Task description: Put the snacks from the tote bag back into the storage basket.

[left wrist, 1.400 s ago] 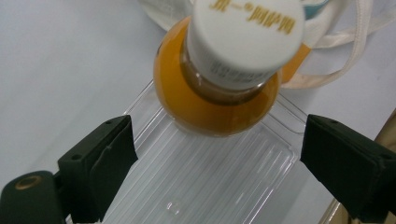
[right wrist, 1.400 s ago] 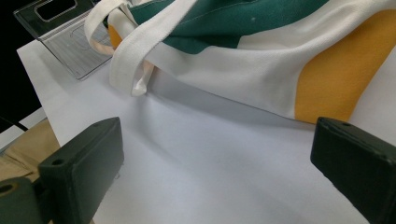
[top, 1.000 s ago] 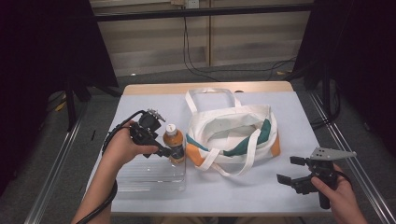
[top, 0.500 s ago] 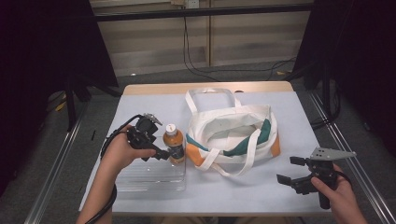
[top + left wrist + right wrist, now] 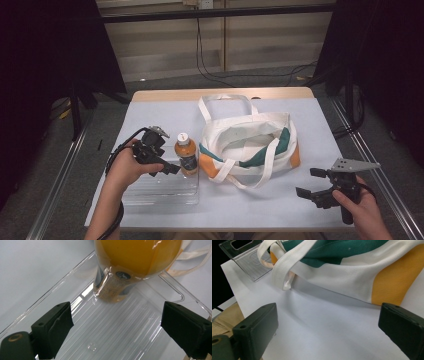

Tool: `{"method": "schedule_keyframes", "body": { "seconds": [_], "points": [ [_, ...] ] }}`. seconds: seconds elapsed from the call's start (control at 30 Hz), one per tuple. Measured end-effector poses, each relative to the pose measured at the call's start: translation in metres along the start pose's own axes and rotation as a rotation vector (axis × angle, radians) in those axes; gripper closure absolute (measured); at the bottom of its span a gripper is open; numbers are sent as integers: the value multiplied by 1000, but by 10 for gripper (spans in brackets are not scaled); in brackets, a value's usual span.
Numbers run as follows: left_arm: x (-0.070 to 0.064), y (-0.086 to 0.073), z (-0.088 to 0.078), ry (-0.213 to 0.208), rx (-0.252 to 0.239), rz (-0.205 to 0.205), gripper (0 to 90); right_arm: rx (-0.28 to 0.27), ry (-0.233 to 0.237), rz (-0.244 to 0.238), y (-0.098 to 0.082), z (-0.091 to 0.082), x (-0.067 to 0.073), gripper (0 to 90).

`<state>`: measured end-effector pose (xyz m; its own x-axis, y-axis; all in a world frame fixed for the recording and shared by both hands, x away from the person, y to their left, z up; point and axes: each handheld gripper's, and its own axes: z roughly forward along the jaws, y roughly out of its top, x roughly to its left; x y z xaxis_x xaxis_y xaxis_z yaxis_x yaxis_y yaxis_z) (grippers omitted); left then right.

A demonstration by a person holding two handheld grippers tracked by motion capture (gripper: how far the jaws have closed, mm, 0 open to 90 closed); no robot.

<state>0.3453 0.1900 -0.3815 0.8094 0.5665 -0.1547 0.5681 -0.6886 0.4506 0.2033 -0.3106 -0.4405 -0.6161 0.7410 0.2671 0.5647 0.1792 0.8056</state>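
A: Which colours mark the tote bag?
B: Cream, with green and orange panels.
A: And the bottle?
B: Amber liquid, white cap, dark label; the tray is clear and ribbed.

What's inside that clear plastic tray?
One bottle of orange drink stands upright in the far right corner of the clear tray. The rest of its ribbed floor looks bare, though the left claw and hand cover part of it.

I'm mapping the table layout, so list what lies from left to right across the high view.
left gripper → bottle standing in the clear tray → tote bag → right gripper
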Motion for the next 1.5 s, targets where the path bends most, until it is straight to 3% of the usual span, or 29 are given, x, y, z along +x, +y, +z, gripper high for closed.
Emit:
{"method": "schedule_keyframes", "body": {
  "seconds": [0.03,0.13,0.2,0.43,0.57,0.6,0.7,0.97,1.1,1.5],
  "points": [
    [-1,-1,1,1,-25,-25,101,0,-2,1,0,0,0,26],
    [1,-3,1,1,-15,-3,101,0,-2,1,0,0,0,25],
    [0,-5,3,-1,-37,-30,102,1,-1,1,0,0,0,25],
    [3,-11,6,-5,-24,-9,101,7,2,-2,-1,1,0,25],
    [1,-14,9,-2,-39,-31,101,7,-1,0,-1,1,0,25],
    [2,-14,9,-1,-29,-10,101,6,-2,-1,-1,1,0,25],
    [1,-17,10,-2,-49,-22,101,6,-3,-1,-1,2,1,25],
    [5,-24,10,13,-39,-27,101,12,0,-11,-1,2,2,25],
    [6,-27,11,9,-55,-49,100,16,1,-15,0,2,2,25],
    [6,-26,6,10,-64,-51,97,9,-10,-15,-4,-4,3,25]
  ]
}}
